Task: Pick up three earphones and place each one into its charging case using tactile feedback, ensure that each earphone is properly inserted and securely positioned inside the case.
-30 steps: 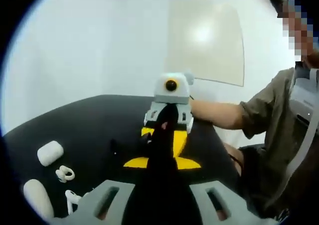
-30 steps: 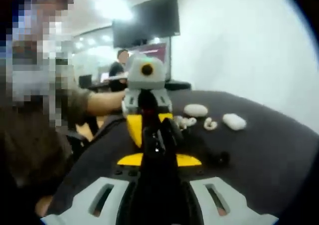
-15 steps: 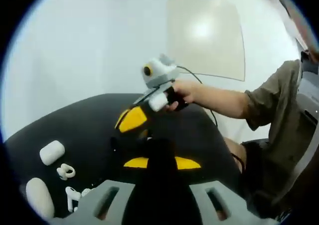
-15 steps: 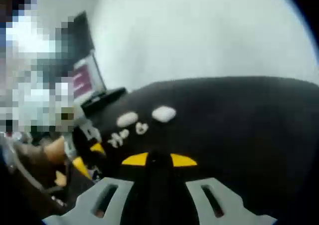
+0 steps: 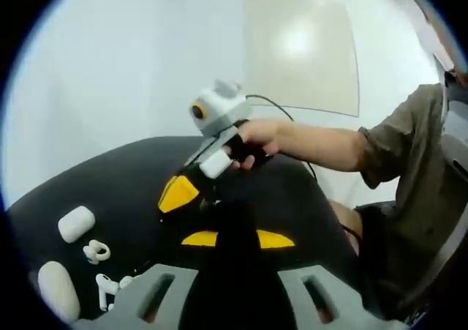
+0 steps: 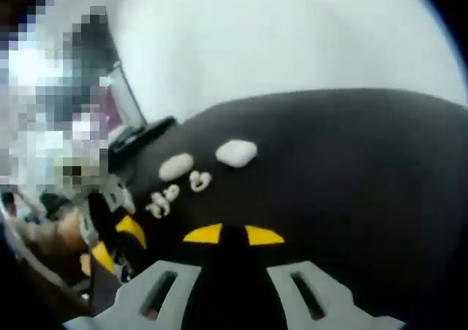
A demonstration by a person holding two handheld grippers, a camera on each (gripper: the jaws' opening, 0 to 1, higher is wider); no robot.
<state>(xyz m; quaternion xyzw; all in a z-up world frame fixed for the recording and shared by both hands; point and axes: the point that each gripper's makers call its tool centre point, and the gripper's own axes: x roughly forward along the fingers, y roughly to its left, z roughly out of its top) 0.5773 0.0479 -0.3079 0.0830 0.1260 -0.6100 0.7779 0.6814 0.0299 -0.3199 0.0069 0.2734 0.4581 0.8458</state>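
Left gripper view: the left gripper (image 5: pixel 238 238) sits low over a black table (image 5: pixel 110 184), its yellow-tipped jaws pressed together with nothing between them. To the left lie a rounded white charging case (image 5: pixel 74 223), a second, oval case (image 5: pixel 58 291) nearer the camera, a white ear-hook earphone (image 5: pixel 96 252) between them, and stemmed white earphones (image 5: pixel 110 286) just right of the oval case. Beyond the jaws, a hand (image 5: pixel 252 141) holds the right gripper (image 5: pixel 178 193) above the table. Compared with one second ago, when that gripper faced this camera head-on, it is now tilted, its yellow tip pointing down and left toward the earphones.

Right gripper view: the right gripper's own jaws also stand closed and empty. The picture has swung since one second ago, from the person to the table. Two cases (image 6: pixel 235 153) and the small white earphones (image 6: pixel 199 180) lie far left of the jaws, well apart from them. The image is blurred.
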